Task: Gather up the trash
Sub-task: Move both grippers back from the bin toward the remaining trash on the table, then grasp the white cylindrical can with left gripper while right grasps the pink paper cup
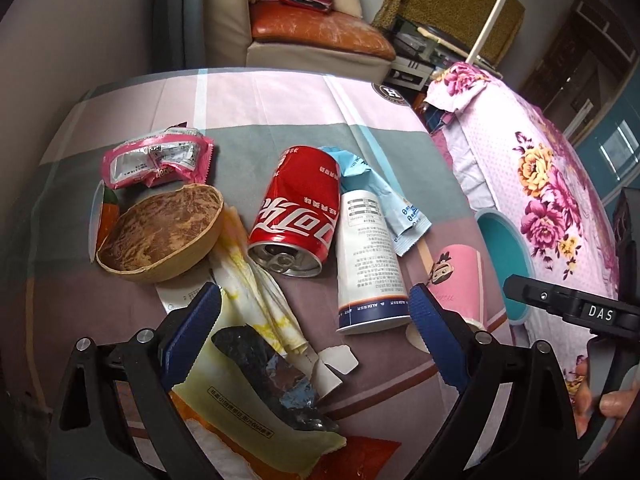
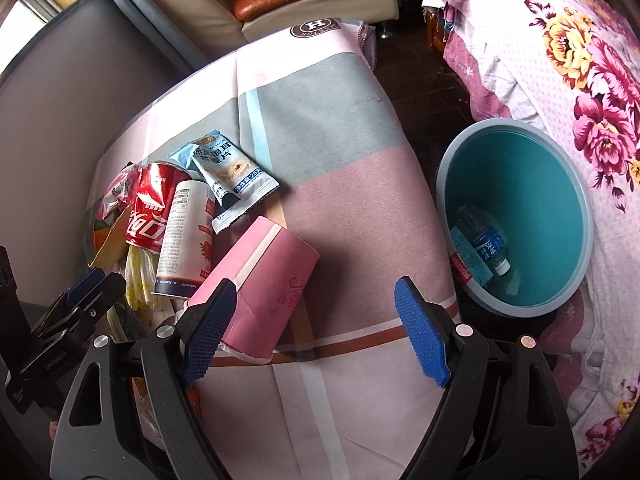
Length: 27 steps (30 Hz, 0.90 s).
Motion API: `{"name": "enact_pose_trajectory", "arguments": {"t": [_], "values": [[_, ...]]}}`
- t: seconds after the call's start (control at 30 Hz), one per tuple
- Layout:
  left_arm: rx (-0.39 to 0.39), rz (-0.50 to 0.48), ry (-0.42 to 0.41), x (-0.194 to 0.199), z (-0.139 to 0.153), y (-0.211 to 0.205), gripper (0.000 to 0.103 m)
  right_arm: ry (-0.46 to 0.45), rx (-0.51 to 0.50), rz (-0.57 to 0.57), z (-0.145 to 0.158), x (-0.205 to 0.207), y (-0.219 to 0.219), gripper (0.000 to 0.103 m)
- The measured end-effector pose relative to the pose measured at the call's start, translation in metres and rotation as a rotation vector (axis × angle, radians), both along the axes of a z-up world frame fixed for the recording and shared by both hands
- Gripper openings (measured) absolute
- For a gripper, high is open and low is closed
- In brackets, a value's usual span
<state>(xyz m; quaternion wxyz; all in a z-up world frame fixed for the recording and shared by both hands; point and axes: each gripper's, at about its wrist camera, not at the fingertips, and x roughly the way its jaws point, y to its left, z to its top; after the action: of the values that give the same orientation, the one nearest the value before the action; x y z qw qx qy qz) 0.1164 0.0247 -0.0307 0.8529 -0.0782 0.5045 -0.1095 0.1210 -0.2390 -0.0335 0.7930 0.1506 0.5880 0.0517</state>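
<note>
Trash lies on a table with a pink and grey cloth (image 1: 280,120). A red cola can (image 1: 298,210) lies on its side beside a white paper cup (image 1: 370,260) and a light blue snack wrapper (image 1: 380,188). A brown coconut shell half (image 1: 160,232), a pink wrapper (image 1: 156,158) and a yellow-white wrapper (image 1: 256,288) lie to the left. My left gripper (image 1: 314,308) is open above the wrappers. My right gripper (image 2: 316,322) is open, its left finger beside a pink cup (image 2: 264,292) lying on its side. A teal bin (image 2: 520,216) holds a plastic bottle (image 2: 484,244).
A bed with a pink floral cover (image 2: 580,80) stands right of the bin. A cream sofa with an orange cushion (image 1: 320,28) is behind the table. A pale yellow packet with dark contents (image 1: 260,392) lies under my left gripper. Dark floor shows between table and bed.
</note>
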Motion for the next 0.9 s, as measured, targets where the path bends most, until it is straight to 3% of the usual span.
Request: {"name": "enact_pose_trajectory", "arguments": {"t": [0.63,0.7,0.9], "values": [[-0.032,0.045,0.043,0.008,-0.014,0.02,0.095,0.114,0.093,0.051,-0.036,0.021,0.041,0.078],[-0.032,0.041,0.044,0.008,-0.013,0.017,0.095,0.111,0.12,0.069,-0.036,0.019,0.042,0.066],[-0.022,0.008,0.027,0.006,-0.008,-0.003,0.095,0.061,0.059,0.075,-0.026,0.012,0.034,0.064]]}}
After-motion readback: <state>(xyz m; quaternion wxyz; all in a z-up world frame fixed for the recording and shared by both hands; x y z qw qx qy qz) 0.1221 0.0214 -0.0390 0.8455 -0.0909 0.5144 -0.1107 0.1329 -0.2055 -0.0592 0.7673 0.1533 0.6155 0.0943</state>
